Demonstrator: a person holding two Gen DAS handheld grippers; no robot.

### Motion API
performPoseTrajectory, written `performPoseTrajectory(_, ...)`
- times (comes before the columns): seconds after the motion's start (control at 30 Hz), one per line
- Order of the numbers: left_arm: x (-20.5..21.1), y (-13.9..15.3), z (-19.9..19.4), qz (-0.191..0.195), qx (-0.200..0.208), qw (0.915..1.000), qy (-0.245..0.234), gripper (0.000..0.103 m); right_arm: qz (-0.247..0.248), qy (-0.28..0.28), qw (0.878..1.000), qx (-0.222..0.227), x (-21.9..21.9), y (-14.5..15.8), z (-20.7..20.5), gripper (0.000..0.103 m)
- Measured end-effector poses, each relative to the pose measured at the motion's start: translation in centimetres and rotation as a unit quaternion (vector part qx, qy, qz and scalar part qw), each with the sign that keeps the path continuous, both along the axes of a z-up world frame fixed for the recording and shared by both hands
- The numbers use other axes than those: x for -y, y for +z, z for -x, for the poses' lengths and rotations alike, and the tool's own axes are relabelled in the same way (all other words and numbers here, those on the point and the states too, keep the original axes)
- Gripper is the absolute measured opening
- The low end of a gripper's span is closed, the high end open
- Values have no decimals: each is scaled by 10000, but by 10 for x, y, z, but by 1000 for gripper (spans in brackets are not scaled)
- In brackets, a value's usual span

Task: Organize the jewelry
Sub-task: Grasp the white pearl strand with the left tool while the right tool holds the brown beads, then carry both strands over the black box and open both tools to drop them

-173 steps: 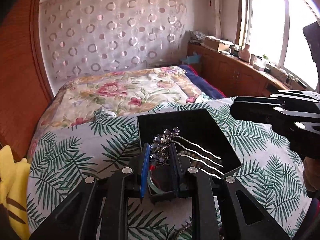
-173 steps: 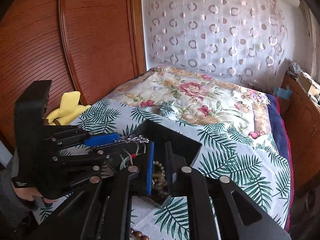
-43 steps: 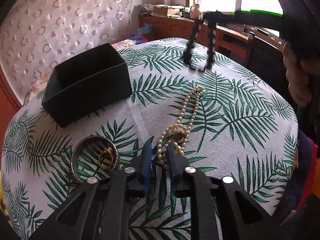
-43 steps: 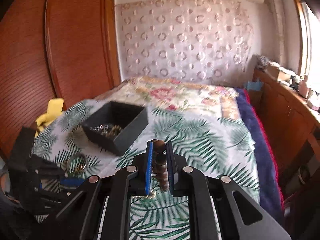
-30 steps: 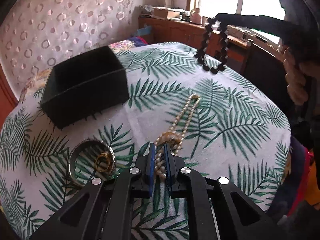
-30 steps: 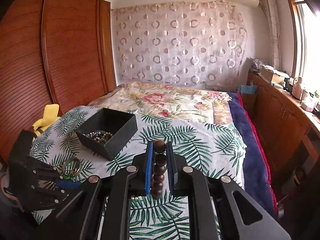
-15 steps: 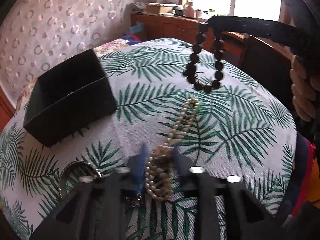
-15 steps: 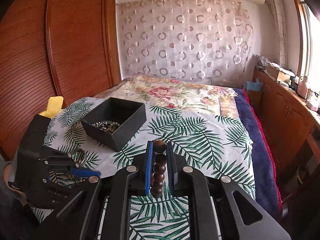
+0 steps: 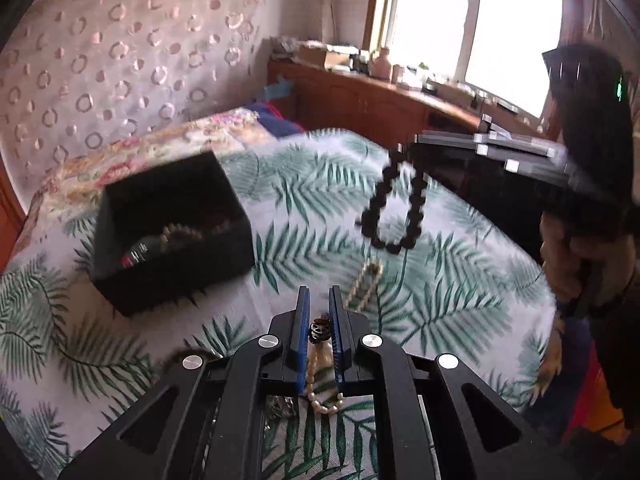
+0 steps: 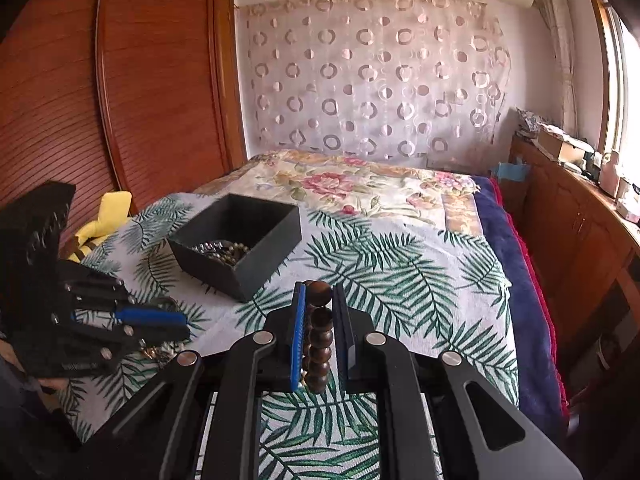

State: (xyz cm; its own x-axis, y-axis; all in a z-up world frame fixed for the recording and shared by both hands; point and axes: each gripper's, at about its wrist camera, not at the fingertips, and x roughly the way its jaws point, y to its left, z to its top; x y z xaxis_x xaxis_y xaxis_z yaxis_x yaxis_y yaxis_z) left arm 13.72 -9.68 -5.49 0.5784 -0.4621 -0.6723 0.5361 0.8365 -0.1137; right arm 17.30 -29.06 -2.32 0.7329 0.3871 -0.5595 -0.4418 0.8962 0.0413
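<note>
Now the pearl necklace is pinched between the left gripper fingers, its far end trailing on the leaf-print cloth. Nearby, the dark bead bracelet hangs clamped in the right gripper above the cloth. Beyond both sits the black box holding other jewelry.
</note>
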Motion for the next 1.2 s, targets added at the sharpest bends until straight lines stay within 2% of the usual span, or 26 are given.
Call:
performPoseTrajectory(0.17, -9, 39, -1, 226, 343, 9991, 74, 9, -54, 68, 9999, 137, -6, 15, 3, 15)
performPoseTrajectory(0.43, -20, 98, -13, 372, 843, 9954, 252, 9, -149, 191, 9991, 360, -19, 41, 0, 15)
performPoseTrajectory(0.83, -36, 157, -49, 437, 1244, 9892, 639, 9, -126, 473, 9970, 600, -55, 75, -19, 15)
performPoseTrajectory(1.0, -41, 170, -62, 378, 1338, 9873, 770, 9, -31, 619, 9963, 603, -69, 85, -28, 15)
performPoseTrajectory(1.2, -50, 160, -83, 310, 1246, 9875, 911, 9, 54, 747, 9956, 565, -84, 85, -37, 15)
